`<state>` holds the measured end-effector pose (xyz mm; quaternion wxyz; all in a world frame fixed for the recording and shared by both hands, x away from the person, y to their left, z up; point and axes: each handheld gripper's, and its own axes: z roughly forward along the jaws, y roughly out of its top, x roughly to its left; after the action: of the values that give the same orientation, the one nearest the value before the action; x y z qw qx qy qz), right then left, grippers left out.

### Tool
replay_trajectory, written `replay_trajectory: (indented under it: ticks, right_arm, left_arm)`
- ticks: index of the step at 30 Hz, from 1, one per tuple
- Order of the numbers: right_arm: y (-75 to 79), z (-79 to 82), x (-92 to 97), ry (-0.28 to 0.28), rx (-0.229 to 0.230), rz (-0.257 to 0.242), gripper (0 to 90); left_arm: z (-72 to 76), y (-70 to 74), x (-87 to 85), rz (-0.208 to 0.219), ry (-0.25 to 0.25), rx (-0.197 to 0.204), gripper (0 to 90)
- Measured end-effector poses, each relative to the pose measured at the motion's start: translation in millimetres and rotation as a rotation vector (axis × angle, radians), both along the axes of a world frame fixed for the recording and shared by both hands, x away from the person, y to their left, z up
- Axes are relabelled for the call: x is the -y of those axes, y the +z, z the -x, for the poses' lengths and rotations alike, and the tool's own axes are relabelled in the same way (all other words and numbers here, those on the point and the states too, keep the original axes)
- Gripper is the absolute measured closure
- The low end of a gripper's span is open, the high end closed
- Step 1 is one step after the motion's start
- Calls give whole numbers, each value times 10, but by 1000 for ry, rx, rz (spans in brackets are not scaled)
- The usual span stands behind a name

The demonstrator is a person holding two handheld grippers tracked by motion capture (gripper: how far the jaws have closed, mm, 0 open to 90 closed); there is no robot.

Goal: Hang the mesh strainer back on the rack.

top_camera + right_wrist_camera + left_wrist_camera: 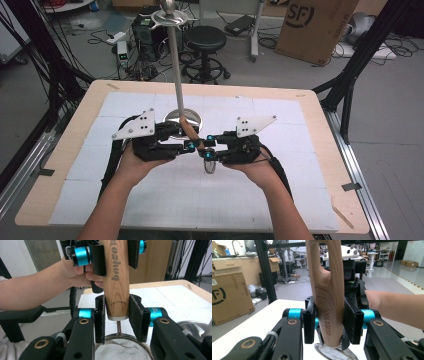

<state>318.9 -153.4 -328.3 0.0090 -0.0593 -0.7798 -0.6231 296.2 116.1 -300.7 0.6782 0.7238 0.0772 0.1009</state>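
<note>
A wooden-handled mesh strainer (201, 150) is held above the middle of a pale table (75, 130) by two hand-held tools that meet nose to nose. The left tool (186, 145) is clenched on the wooden handle (329, 297), its black jaws pressed flat against both sides. The right tool (209, 148) is also closed on the handle, nearer the mesh end, with the handle filling the gap between its jaws. The strainer's round mesh bowl (209, 166) hangs just below the right tool, over the table's white squared mat.

The step in hand is judged to be a handover or joint carry of the strainer. To do it well, one grip should be kept firm until the other is certain, and the handle should be held straight so that the bowl does not swing. The tapered handle could slip along the jaws, so pressure is best kept square to its flat sides.

The handle is light, visibly grained wood with a long slot cut through its upper part and letters burned into its face. A thin metal stem (119, 328) joins it to a fine wire mesh (122, 350) with a metal rim. Behind the tools, a polished metal stand (176, 65) with a round shiny base rises from the table.
</note>
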Motion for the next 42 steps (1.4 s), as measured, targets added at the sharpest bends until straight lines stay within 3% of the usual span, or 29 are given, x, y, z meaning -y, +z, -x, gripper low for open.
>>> replay_trajectory:
  ticks: [11, 26, 30, 35, 42]
  right_arm:
    - [-23, -6, -31, -11, -2, 0, 671]
    - [-70, -19, -103, -9, -6, 12, 671]
    - [-66, -16, -95, -18, -29, 6, 662]
    - [-86, -33, -93, -49, -76, 15, 538]
    - [-91, -12, -47, -90, -75, 55, 401]
  left_arm:
    - [-8, -10, 27, 7, 0, -17, 677]
    - [-9, -26, 58, -19, 4, -12, 686]
    - [-12, -25, 57, -13, 10, -11, 687]
    - [3, -32, 63, -19, 14, -7, 687]
    - [-19, -39, -1, -26, 34, -17, 687]
